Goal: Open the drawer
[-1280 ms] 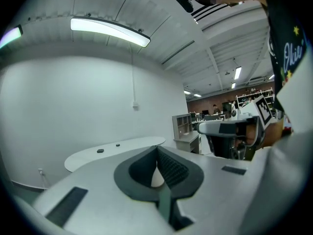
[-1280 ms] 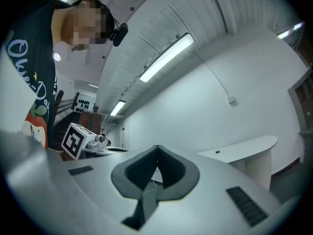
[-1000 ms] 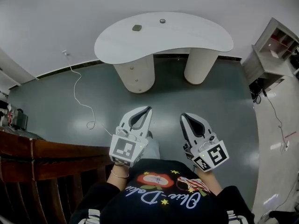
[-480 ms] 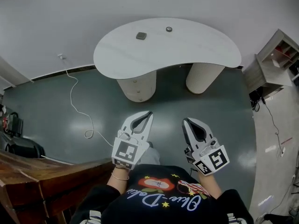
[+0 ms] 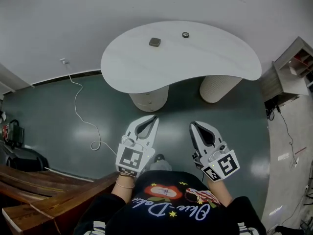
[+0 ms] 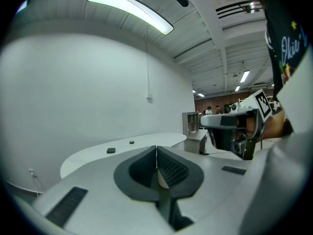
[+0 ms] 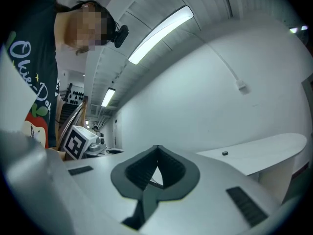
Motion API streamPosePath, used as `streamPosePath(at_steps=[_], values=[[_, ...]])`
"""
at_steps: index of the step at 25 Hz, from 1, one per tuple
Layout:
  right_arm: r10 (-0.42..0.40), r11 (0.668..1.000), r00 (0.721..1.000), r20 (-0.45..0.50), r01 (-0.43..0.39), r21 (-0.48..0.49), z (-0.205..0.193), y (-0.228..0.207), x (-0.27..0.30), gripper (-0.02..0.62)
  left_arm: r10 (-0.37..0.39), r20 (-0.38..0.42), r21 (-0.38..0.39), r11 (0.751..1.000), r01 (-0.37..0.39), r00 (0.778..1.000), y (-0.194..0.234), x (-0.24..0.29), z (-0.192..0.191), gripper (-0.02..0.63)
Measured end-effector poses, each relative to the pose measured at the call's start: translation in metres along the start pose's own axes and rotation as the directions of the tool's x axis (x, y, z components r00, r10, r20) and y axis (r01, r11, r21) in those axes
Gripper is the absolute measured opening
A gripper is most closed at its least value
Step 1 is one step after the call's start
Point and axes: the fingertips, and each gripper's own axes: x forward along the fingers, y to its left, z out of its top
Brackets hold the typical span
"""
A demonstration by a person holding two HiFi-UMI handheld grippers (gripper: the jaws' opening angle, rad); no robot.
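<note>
- Evidently short of the goal, I hold my left gripper (image 5: 154, 116) and right gripper (image 5: 192, 124) side by side in front of my body. Both have their jaws pressed together with nothing between them, and both are well apart from the white table (image 5: 132, 67).
- By my judgement the drawer sits in the nearer pedestal (image 5: 149, 102), which is mostly tucked under the tabletop. Its front and pull cannot be made out from here.
- Risk one: jaws this tight would only butt against a pull, so they must part first.
- Risk two: the overhanging tabletop could catch a gripper reaching in beneath it half-blind.
- Risk three: the white cable (image 5: 80, 106) trails across the floor on my left, a snag if I step that way.
</note>
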Motion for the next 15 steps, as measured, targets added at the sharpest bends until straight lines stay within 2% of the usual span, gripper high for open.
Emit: streamPosePath(at_steps=[4,9,15], values=[[0.024,1.000,1.000,-0.008,-0.024,-0.001,-0.003,-0.003,0.021,-0.003,0.027,-0.012,-0.009,1.000,-0.027,1.000,0.021,0.004,-0.007,0.005],[0.067,0.997,0.997,-0.038,-0.066,0.027,-0.010,-0.019,0.035,-0.003,0.066,-0.043,-0.030,0.997,-0.067,0.997,0.028,0.014,-0.013,0.005],[0.181,0.983,0.983,-0.041,-0.179,0.037,-0.005,-0.051,0.060,-0.003,0.189,-0.061,-0.058,0.980,-0.193,0.980,0.037,0.030,-0.009,0.005]])
